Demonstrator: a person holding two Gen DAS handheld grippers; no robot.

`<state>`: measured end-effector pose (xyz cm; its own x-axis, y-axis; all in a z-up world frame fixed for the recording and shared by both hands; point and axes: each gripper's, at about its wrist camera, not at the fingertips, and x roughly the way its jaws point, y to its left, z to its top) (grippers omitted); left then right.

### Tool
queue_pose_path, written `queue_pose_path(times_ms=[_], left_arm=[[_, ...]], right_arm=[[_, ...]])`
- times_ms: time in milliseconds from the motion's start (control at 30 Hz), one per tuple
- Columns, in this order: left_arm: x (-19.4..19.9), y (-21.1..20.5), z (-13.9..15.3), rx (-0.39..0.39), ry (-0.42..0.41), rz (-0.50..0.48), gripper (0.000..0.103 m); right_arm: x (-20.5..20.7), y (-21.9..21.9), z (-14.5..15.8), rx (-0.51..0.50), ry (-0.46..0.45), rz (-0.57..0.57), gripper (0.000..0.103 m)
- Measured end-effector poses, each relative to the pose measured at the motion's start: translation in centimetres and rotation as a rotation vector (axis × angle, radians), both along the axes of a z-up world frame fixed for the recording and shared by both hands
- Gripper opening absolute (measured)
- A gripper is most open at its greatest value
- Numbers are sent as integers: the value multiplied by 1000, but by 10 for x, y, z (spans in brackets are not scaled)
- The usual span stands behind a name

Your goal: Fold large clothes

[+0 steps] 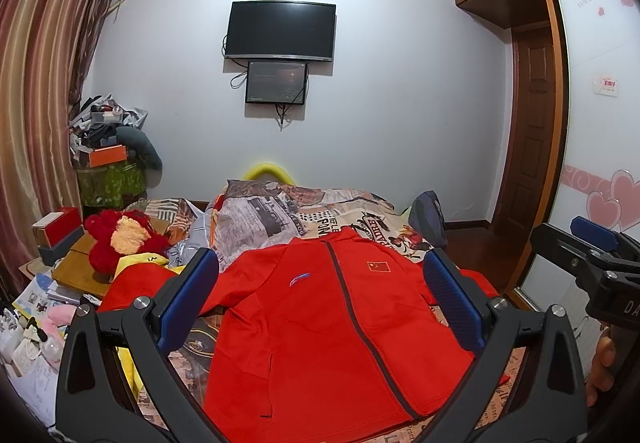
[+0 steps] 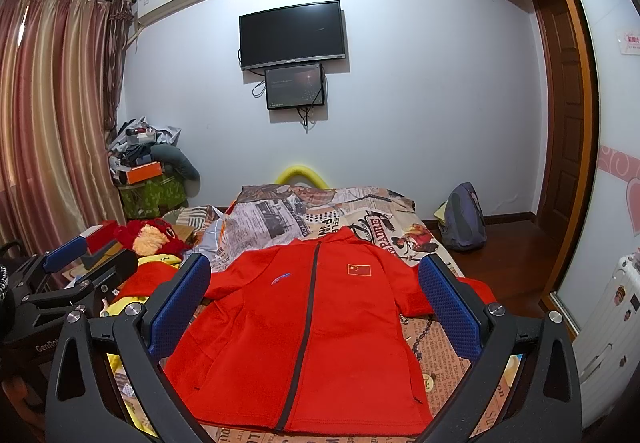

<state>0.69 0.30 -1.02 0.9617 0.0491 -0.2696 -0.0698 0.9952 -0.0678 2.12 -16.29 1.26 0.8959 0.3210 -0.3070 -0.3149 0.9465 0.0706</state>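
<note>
The red jacket [image 2: 304, 327] is laid flat, zipped, on the bed [image 2: 444, 347]. The left tongs [image 1: 320, 295] and right tongs [image 2: 314, 299] are held spread wide above it, nothing gripped.

Both our grippers held up, jaws spread wide.

Our left gripper [image 1: 320, 271] and right gripper [image 2: 314, 275] sit level, side by side, blue pads [image 1: 192, 295] well apart, gripping nothing. Our fingers [image 1: 600, 367] wrap the right handle.
</note>
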Motion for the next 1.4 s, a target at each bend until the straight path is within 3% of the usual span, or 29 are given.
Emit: queue_pose_path(times_ms=[600,833,1067,1233,1400], left_arm=[[16,13,-6,-22,31,8,103],[48,34,-8,-16,35,18,103],[96,84,-22,-74,44,62,103],[145,127,-52,-91,146,91,103],[189,171,-97,-45,273,184,103]], right_arm=[[12,4,-12,-14,34,-8,103],[41,12,-21,-32,71,-21,103],[89,21,-32,-65,96,-50,103],[130,33,-47,-122,131,-63,103],[169,44,-71,-185,193,-62,103]])
